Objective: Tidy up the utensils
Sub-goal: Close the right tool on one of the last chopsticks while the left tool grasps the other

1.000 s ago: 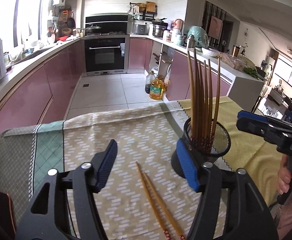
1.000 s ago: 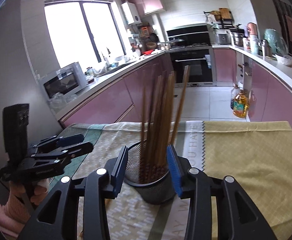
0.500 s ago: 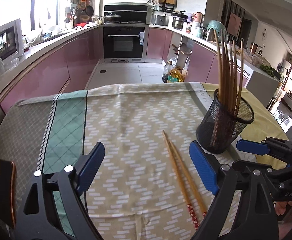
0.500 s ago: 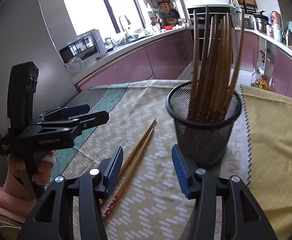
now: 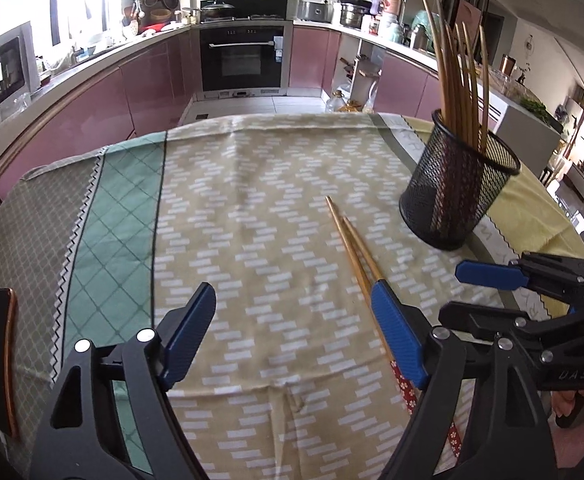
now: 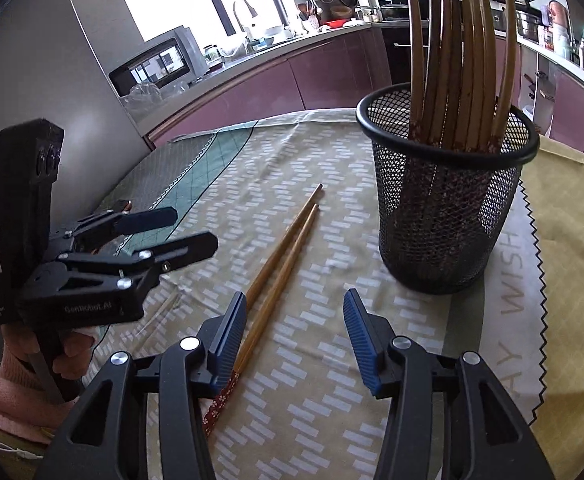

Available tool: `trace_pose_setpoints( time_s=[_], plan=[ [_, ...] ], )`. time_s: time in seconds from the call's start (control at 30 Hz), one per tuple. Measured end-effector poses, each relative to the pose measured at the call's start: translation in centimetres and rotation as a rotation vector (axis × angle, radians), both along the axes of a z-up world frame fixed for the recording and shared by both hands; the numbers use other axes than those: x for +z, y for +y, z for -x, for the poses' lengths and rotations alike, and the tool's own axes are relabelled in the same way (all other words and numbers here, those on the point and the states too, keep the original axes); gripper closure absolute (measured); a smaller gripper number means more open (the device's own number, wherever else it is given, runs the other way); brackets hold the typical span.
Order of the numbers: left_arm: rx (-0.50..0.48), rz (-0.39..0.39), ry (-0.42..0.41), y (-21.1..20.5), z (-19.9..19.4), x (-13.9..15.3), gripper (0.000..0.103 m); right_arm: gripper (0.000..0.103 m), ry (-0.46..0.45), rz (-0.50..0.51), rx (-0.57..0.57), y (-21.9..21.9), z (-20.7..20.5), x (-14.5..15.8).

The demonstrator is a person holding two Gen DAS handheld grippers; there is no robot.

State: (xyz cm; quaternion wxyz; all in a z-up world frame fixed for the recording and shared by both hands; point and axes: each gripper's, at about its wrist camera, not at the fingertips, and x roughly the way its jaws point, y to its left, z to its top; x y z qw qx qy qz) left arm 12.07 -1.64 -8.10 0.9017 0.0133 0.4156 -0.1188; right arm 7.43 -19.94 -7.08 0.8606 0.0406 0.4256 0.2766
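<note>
On my far left the tablecloth (image 5: 252, 184) curves down over the table's rim, and the grey and green bands there lie bare, so that side leaves me the most room. My left gripper (image 5: 292, 336) hangs over the patterned middle of the cloth; its jaws stand wide and are closing a little, with only cloth between them. Its right pad sits over the pair of loose chopsticks (image 5: 352, 240), hiding part of their length, and I cannot tell whether it touches them. They lie side by side, tips toward the far edge, red flowered ends toward me.

Further right stands the mesh holder (image 5: 458, 196), upright on the seam of the yellow cloth, well clear of the loose pair, with a bundle of chopsticks (image 5: 458, 80) standing in it. My right gripper (image 6: 296, 340) hovers with jaws apart and nothing between them; the loose pair runs beneath its left pad.

Only the right view shows my hand (image 6: 52, 352) gripping the left tool, and the holder's full rim from close by. The left view alone shows the table's left edge. The flowered ends are cut off behind both tools.
</note>
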Motion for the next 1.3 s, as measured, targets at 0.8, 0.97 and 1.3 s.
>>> trace_pose_setpoints(
  time_s=[0.8, 0.97, 1.3],
  plan=[
    [-0.075, -0.071, 0.075, -3.5, 0.2, -2.6, 0.048, 0.055, 0.035, -0.003, -0.036, -1.3, -0.5, -0.6],
    [-0.058, -0.061, 0.077, -2.9, 0.3, -2.5, 0.059, 0.057, 0.047, -0.003, -0.037, -1.0, -0.8, -0.7],
    [-0.054, -0.010, 0.092, -2.2, 1.0, -2.5, 0.081, 0.070, 0.060, 0.005, 0.015, 1.1, -1.2, -0.8]
  ],
)
